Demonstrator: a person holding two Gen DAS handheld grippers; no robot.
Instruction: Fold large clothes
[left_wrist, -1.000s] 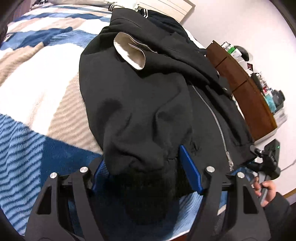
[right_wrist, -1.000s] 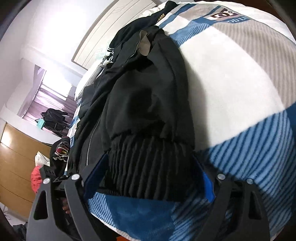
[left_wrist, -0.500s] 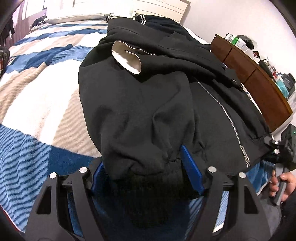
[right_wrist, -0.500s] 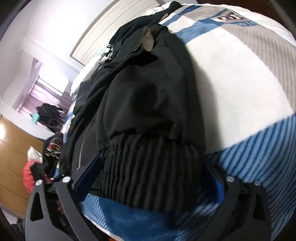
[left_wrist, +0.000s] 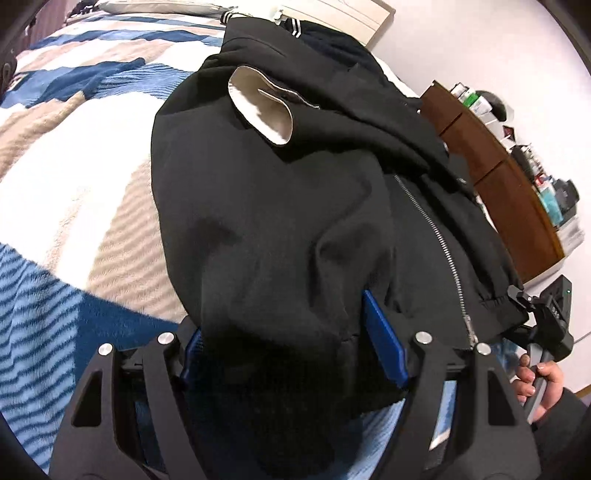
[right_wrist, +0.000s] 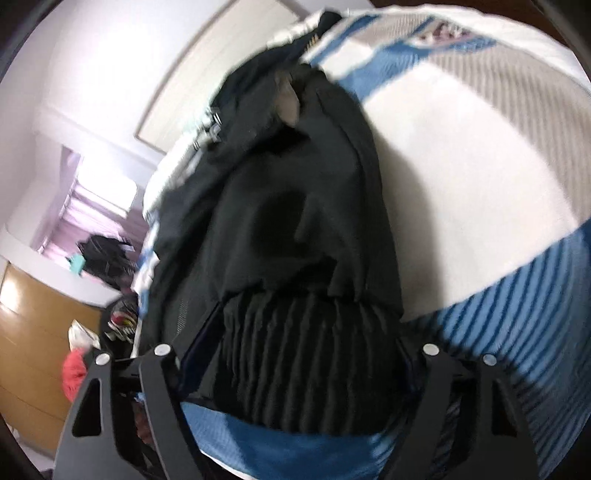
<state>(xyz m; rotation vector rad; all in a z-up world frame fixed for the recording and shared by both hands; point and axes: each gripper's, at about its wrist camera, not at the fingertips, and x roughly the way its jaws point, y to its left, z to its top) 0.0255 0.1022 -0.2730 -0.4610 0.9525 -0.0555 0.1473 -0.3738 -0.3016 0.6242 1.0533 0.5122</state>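
A black zip jacket (left_wrist: 277, 221) lies along the bed, its zipper (left_wrist: 439, 236) running down the right side and a beige pocket lining (left_wrist: 262, 110) turned out near the top. My left gripper (left_wrist: 291, 350) is shut on a thick bunch of the jacket's lower edge, and the blue pads (left_wrist: 384, 343) press its sides. In the right wrist view the jacket (right_wrist: 295, 221) ends in a ribbed hem (right_wrist: 306, 362). The right gripper (right_wrist: 306, 354) straddles that hem and its jaws are closing on it.
A blue, white and beige blanket (left_wrist: 66, 184) covers the bed (right_wrist: 480, 184). A brown dresser (left_wrist: 509, 206) with small items stands at the right. A hand (left_wrist: 543, 380) holds the other gripper's handle. A wooden wardrobe (right_wrist: 29, 332), a black bag (right_wrist: 103, 251) and a red item (right_wrist: 74, 369) are at the left.
The right gripper's jaws widened, then narrowed around the ribbed hem, and its view has gone blurred. The left gripper keeps the same hold.
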